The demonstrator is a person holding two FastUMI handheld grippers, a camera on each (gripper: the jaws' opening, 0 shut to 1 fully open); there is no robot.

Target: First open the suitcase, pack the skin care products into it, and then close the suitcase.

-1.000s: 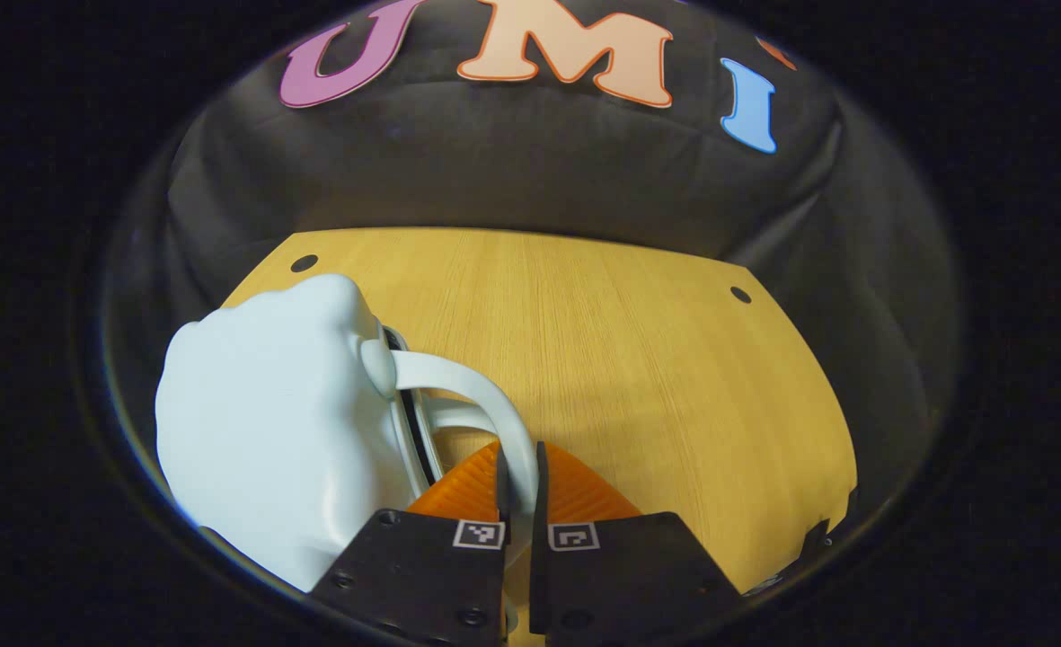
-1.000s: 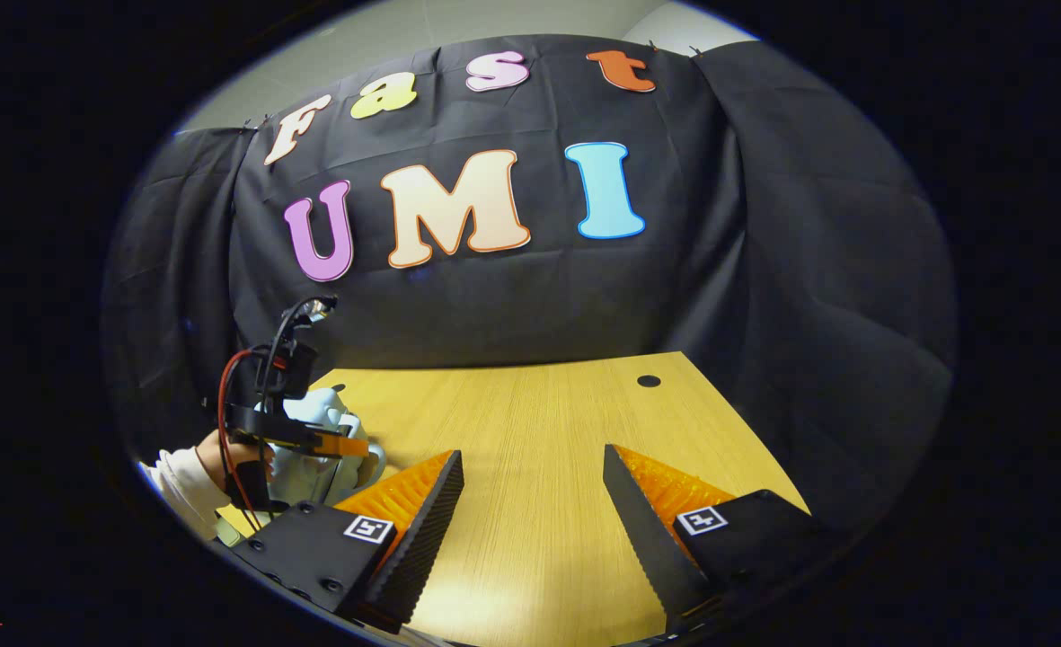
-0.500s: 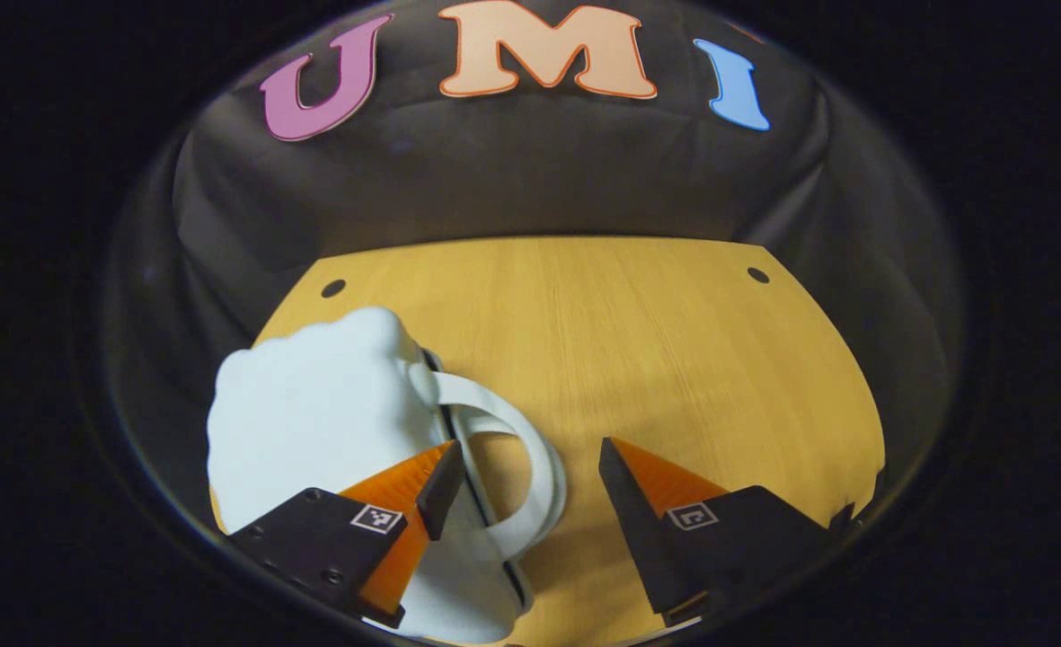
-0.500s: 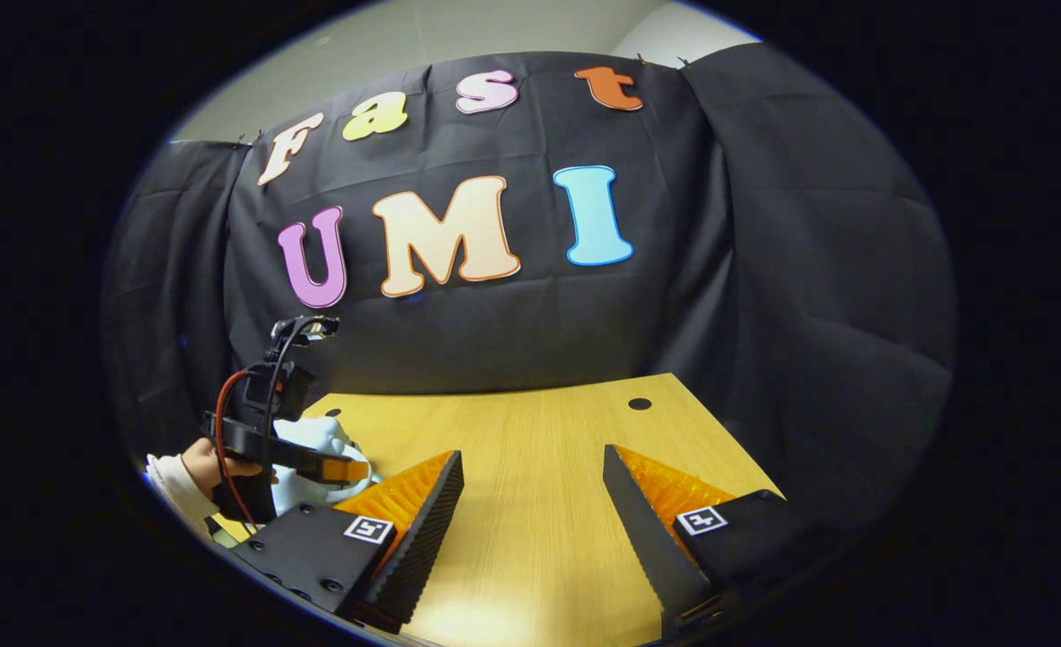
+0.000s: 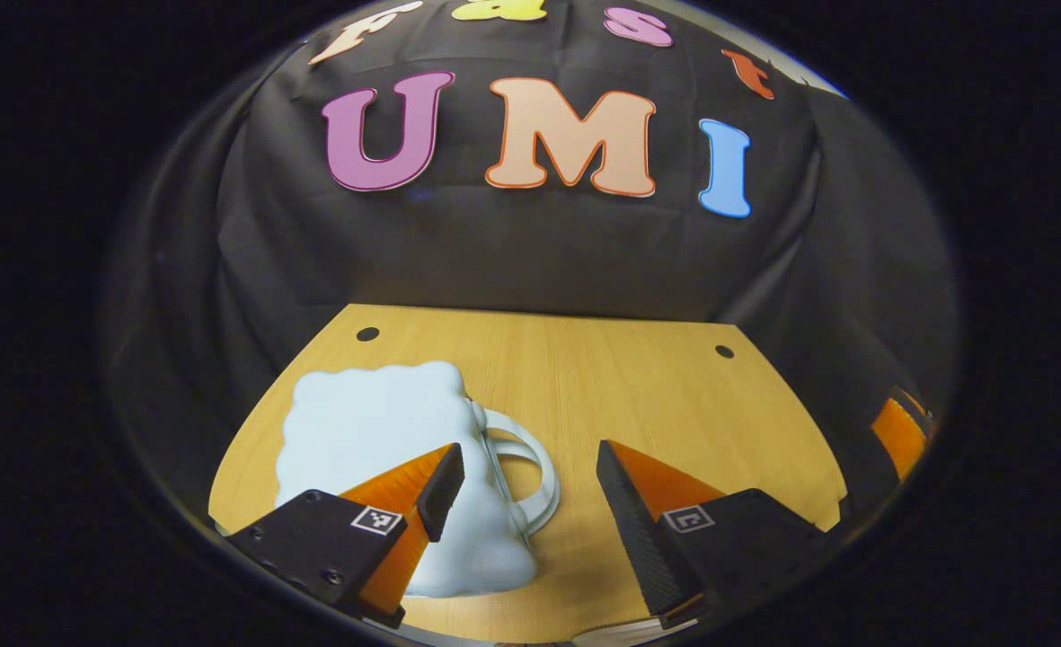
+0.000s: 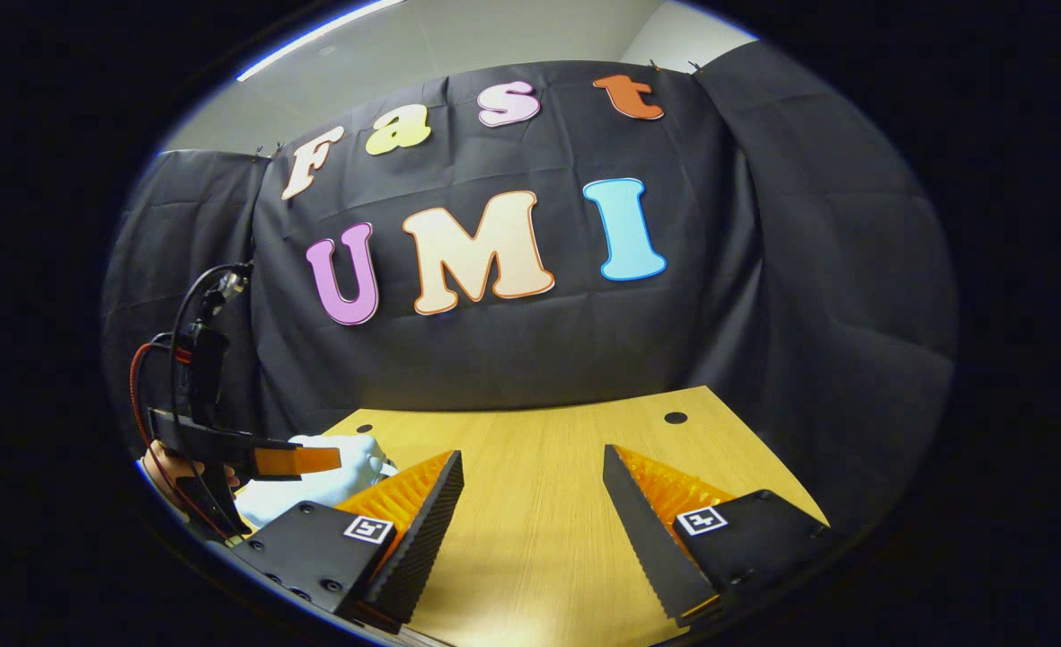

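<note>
On the wooden counter point(image 5: 638, 395), toward its left side, lies a pale blue cloud-shaped suitcase point(image 5: 377, 440), flat and closed, with its white looped handle point(image 5: 530, 467) pointing toward the middle of the counter. Above its near edge hovers the left tool point(image 5: 526, 481), its fingers spread wide and gripping nothing; the left finger overlaps the suitcase's shell in the left gripper view, while the right finger hangs over bare wood beside the handle. From the right gripper view, the right tool point(image 6: 530, 503) is likewise released, fingers parted over open wood. Off at that view's left edge, a hand point(image 6: 166, 467) holds the left tool above the suitcase point(image 6: 314, 481), with red and black cables point(image 6: 157, 359) looping up from its body.
</note>
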